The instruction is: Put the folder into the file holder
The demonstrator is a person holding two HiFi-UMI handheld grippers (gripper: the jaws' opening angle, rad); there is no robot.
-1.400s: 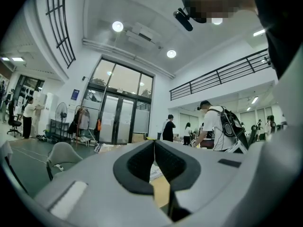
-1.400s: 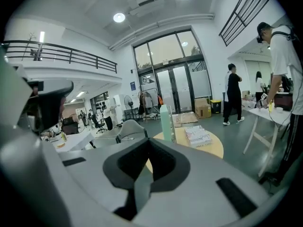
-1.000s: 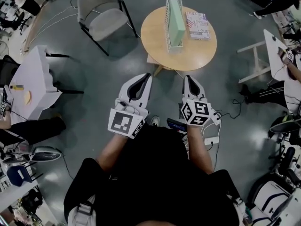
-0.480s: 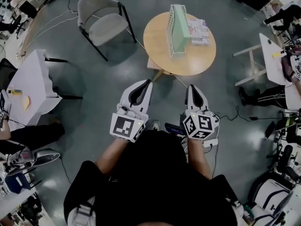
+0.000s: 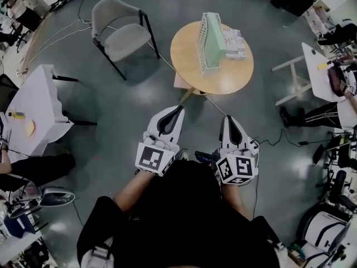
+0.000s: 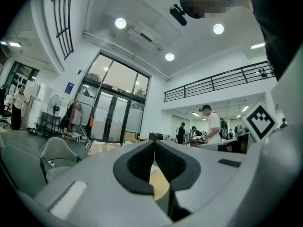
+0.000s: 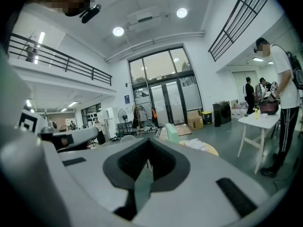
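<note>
- Both tools have pulled back toward the person's body since the earlier frame. The left tool [image 5: 177,110] and right tool [image 5: 229,119] sit lower in the head view, over the floor and well apart from the round bench [image 5: 189,71].
- The bench looks a touch smaller and farther off, so the person is likely backing away, not approaching.
- Left tool: jaws together, nothing between them.
- Right tool: jaws fully together, also empty.
- The green folder [image 5: 216,35] stands on the bench inside the white mesh file holder [image 5: 202,43], against its right side.
- My read: the folder is already in place and the tools are clear, so the task looks done or at rest. I see nothing left to move.
- Folder orientation: it stands upright on its long edge, with the top edge facing up.
- Its long axis runs near to far along the holder and leans slightly right at the far end. The broad faces point left and right.
- A stack of printed papers [image 5: 235,43] lies flat just right of the holder. I can't tell whether the two touch.
- A chair [image 5: 120,27] stands left of the bench and isn't involved.
</note>
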